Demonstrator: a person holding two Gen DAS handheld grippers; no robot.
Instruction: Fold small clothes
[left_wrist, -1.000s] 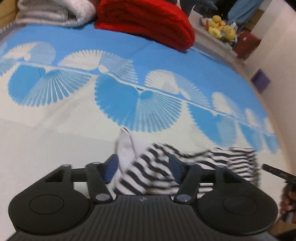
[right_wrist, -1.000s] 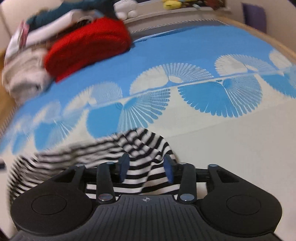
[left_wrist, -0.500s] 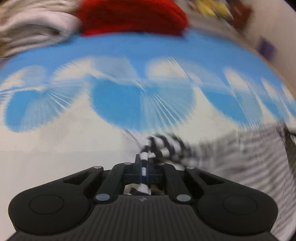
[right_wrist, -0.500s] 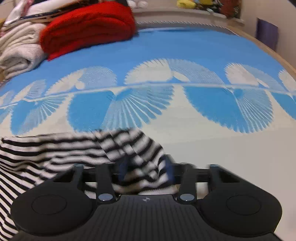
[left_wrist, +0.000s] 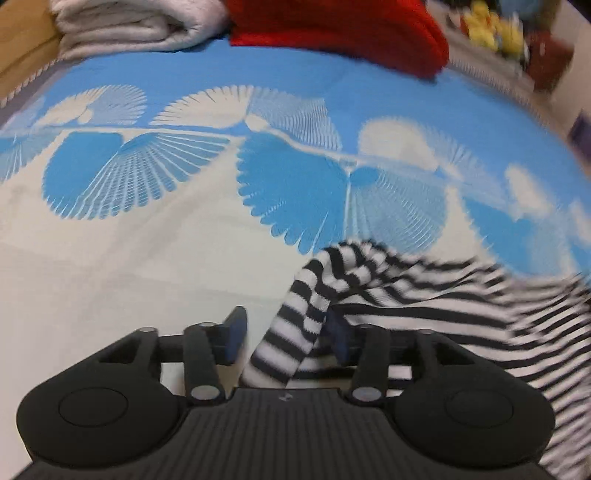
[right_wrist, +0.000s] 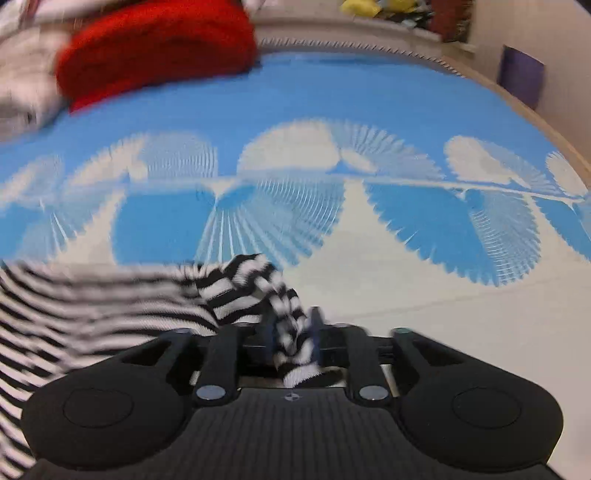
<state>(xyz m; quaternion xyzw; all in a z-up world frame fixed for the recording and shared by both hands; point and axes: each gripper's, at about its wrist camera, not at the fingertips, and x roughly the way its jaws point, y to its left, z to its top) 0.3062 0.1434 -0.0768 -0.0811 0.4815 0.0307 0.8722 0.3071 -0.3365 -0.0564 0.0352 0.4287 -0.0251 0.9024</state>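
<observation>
A black-and-white striped garment lies on the blue-and-white patterned bed cover. In the left wrist view my left gripper is open, and a corner of the garment hangs loose between its blue pads. In the right wrist view the garment spreads to the left, blurred. My right gripper is shut on another bunched corner of it, just above the cover.
A folded red blanket and a folded white towel lie at the far side of the bed. Yellow soft toys sit on a shelf beyond. A wooden bed edge runs along the right.
My left gripper closed on the garment corner half a second ago and has now opened again. My right gripper has gone from open to shut on its corner. Both views are motion-blurred.
</observation>
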